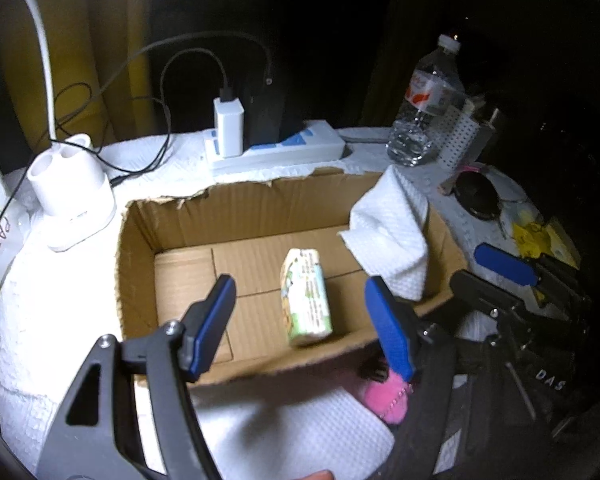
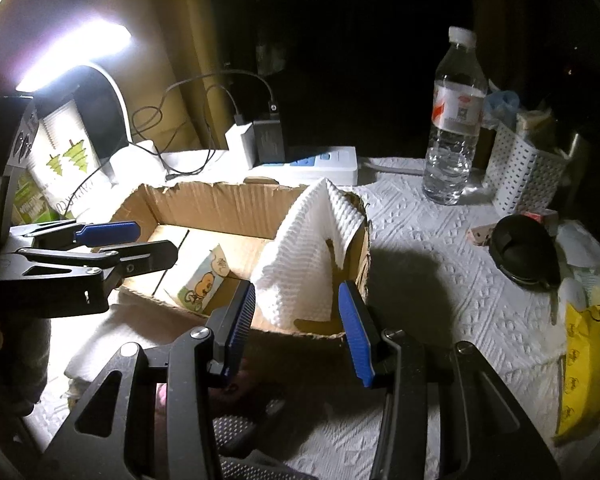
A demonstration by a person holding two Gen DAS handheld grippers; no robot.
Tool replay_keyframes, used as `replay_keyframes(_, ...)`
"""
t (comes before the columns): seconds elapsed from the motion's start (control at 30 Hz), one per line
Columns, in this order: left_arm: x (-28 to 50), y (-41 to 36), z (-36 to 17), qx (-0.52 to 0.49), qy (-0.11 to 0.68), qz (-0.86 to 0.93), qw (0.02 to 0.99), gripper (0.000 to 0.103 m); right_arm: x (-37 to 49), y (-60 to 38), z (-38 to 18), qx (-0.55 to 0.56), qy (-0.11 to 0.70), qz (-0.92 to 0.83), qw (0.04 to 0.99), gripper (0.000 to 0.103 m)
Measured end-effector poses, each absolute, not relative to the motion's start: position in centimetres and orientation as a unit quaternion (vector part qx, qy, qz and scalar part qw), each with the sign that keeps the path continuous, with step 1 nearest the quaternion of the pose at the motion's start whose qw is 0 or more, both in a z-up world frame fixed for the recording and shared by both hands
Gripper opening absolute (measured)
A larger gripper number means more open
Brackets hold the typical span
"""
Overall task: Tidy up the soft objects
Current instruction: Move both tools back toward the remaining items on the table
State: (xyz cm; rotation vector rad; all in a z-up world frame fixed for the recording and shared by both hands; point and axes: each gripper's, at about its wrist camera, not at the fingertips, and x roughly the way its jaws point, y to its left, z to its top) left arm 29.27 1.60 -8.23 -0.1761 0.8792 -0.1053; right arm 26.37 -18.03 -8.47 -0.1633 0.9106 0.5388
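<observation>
An open cardboard box (image 1: pixel 236 208) (image 2: pixel 220 196) stands on the paper-covered table. A small tissue pack (image 1: pixel 306 296) (image 2: pixel 202 280) with a cartoon print lies on its floor. A white paper towel (image 1: pixel 392 232) (image 2: pixel 304 252) hangs over the box's right wall. My left gripper (image 1: pixel 300 320) is open and empty above the box's near wall, over the pack. My right gripper (image 2: pixel 296 320) is open and empty just in front of the hanging towel. A pink soft object (image 1: pixel 388 396) lies on the table below the left gripper's right finger.
A white power strip (image 1: pixel 276 148) with chargers and cables sits behind the box. A water bottle (image 2: pixel 452 120) and a perforated white basket (image 2: pixel 520 172) stand at the right. A lamp base (image 1: pixel 72 196), a black round object (image 2: pixel 524 252) and a yellow packet (image 2: pixel 588 360) are nearby.
</observation>
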Motion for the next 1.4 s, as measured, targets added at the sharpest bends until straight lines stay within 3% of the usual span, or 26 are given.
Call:
replay_keyframes(0.57, 22.6, 4.2, -6.9, -0.093, 0.405, -0.037, 0.909, 0.069, 21.1, -16.6, -6.0, -0.078, 0.421, 0.279, 0.86, 0.046)
replay_keyframes(0.7, 21.0, 5.8, -7.6, -0.102, 0.407, -0.025, 0.907, 0.069, 20.1, -15.3, -6.2, -0.082, 0.426, 0.287, 0.854, 0.049)
replay_keyframes(0.77, 20.4, 6.6, -8.0, -0.107, 0.409, -0.02, 0.906, 0.069, 19.6, -14.6, -6.4, -0.083, 0.429, 0.292, 0.851, 0.055)
replay_keyframes(1.4, 15.7, 13.2, -10.6, -0.13, 0.397, 0.029, 0.908, 0.069, 17.7, -6.1, -9.8, -0.136, 0.465, 0.328, 0.811, 0.056)
